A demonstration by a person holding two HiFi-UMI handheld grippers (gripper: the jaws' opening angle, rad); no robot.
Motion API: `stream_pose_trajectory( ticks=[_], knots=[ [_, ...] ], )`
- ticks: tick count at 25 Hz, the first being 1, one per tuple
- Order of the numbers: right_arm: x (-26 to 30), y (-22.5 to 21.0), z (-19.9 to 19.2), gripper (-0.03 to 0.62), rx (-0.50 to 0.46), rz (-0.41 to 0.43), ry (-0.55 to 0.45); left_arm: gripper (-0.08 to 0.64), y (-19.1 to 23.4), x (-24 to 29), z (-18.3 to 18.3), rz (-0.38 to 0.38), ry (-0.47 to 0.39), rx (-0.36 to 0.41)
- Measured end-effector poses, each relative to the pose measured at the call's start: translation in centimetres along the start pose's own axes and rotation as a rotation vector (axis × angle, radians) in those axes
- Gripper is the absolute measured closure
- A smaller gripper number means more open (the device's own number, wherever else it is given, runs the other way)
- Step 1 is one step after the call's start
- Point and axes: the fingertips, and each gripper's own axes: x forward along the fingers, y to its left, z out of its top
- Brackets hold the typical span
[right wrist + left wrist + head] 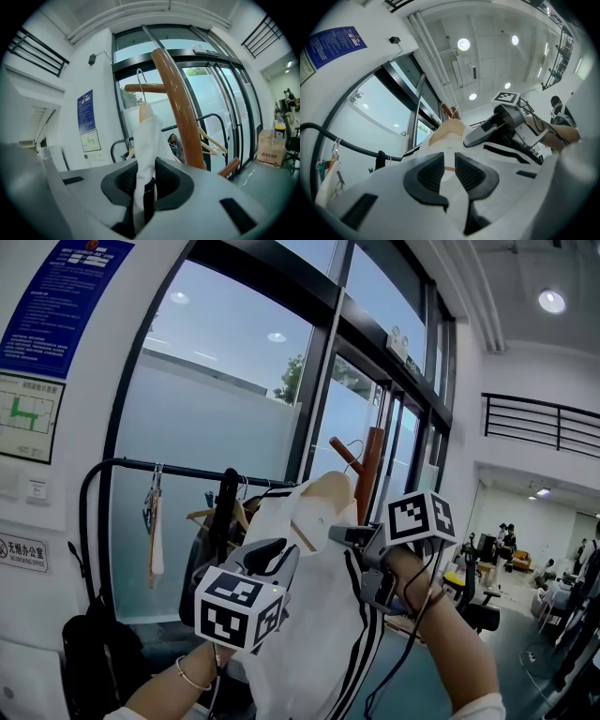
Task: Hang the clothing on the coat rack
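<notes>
white garment (319, 643) on hanger (328, 488) is clamped in the narrow jaws of left gripper (449, 171) and right gripper (145, 180); the hook (140, 77) is held upright ahead of the right jaws, just beside the coat rack peg (152, 88)

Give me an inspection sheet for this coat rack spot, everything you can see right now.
Surface: no table seen, only floor.
Job's things: white striped garment on wooden hanger, held up beside the coat rack; whether the hook sits on a peg is unclear.
Clutter: black clothes rail with hangers and clothes.
Grippers: left gripper shut on the garment's shoulder; right gripper shut on bunched fabric.
Cables: black cable hanging from the right gripper.
Surroundings: glass doors, blue wall notice, people far right.
</notes>
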Motion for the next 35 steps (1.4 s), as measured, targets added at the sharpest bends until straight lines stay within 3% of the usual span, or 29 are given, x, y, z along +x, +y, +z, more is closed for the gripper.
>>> stream_pose_trajectory(
  ticks=[35],
  knots=[
    [0.4, -3.1, -3.0, 0.517, 0.069, -0.024, 0.04, 0.485, -3.0, 0.0, -5.7, -0.072, 0.111, -0.053]
  ],
)
